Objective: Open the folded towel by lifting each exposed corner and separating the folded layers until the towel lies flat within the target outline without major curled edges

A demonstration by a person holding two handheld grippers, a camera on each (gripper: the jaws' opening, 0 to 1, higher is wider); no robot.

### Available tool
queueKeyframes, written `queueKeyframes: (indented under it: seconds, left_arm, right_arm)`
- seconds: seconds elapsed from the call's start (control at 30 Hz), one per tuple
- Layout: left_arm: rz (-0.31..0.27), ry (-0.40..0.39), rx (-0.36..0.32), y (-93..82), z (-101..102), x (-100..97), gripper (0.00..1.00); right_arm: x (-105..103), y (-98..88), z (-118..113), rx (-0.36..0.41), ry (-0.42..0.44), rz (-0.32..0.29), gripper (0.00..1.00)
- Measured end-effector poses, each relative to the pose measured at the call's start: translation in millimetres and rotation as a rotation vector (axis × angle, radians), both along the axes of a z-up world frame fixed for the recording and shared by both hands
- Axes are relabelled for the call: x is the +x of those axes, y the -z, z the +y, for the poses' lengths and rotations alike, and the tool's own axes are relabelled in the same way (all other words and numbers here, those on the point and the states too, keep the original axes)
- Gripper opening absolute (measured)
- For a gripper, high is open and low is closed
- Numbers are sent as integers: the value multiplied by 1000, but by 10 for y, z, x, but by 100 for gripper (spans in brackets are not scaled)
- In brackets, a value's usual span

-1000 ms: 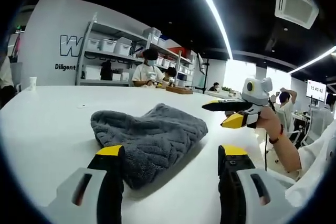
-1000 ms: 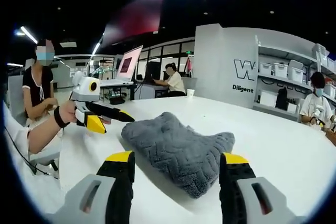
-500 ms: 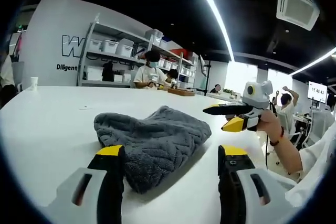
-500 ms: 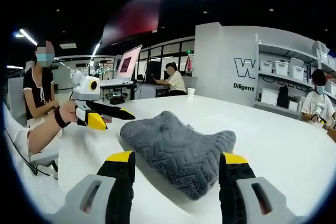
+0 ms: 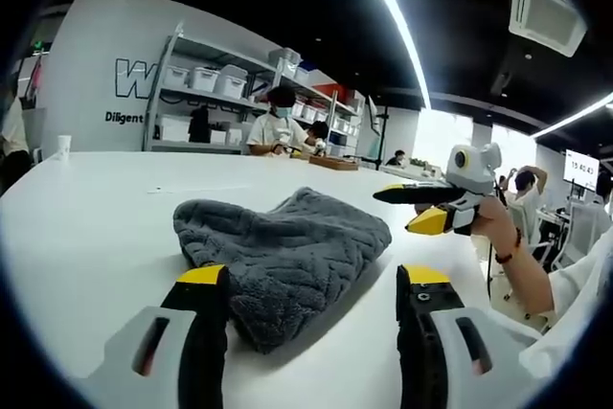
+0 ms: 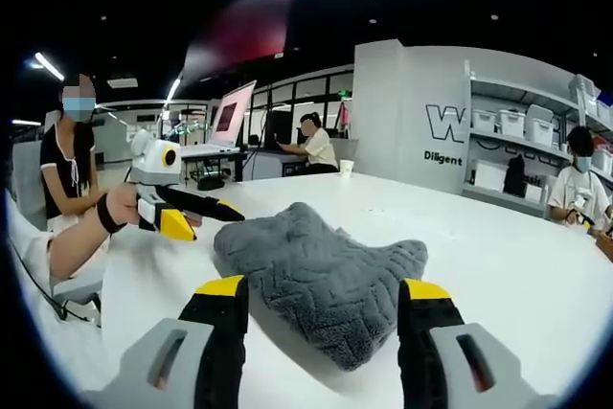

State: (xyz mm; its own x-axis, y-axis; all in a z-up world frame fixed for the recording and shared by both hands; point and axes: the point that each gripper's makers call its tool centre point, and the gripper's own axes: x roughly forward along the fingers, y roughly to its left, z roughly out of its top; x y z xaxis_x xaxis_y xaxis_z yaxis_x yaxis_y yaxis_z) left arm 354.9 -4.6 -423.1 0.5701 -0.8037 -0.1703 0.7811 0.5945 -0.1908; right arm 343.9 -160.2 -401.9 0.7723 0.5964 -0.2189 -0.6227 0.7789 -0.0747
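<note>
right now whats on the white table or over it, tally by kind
grey towel: 1
tongs, left and right: 2
white cup: 1
total: 4

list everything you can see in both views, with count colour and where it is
towel: 1, dark grey, folded and bunched on the table, ahead of both claws
table: 1, white, under the towel
paper cup: 1, white, far edge of the table
shelving: 1 unit, grey with white bins, against the back wall
monitor: 1, pinkish screen, on a desk behind the table
people: several, seated or standing at desks and shelves in the background
left claw: 1, grey with black, yellow-tipped jaws, open, low over the table at the towel's near edge
right claw: 1, same colours, open, at the towel's opposite edge
</note>
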Motion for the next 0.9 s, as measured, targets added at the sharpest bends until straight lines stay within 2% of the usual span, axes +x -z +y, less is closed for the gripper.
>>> queueKeyframes:
  seconds: [0.33,0.77,0.9]
  left_arm:
    - [-11,-11,-17,-81,-26,31,67]
    - [10,-20,1,11,-36,51,68]
    - [12,-29,-12,-5,-27,69,68]
  right_arm:
    - [-38,3,30,-5,5,5,60]
    - [-16,42,118,-9,8,13,58]
    - [15,64,98,1,27,20,56]
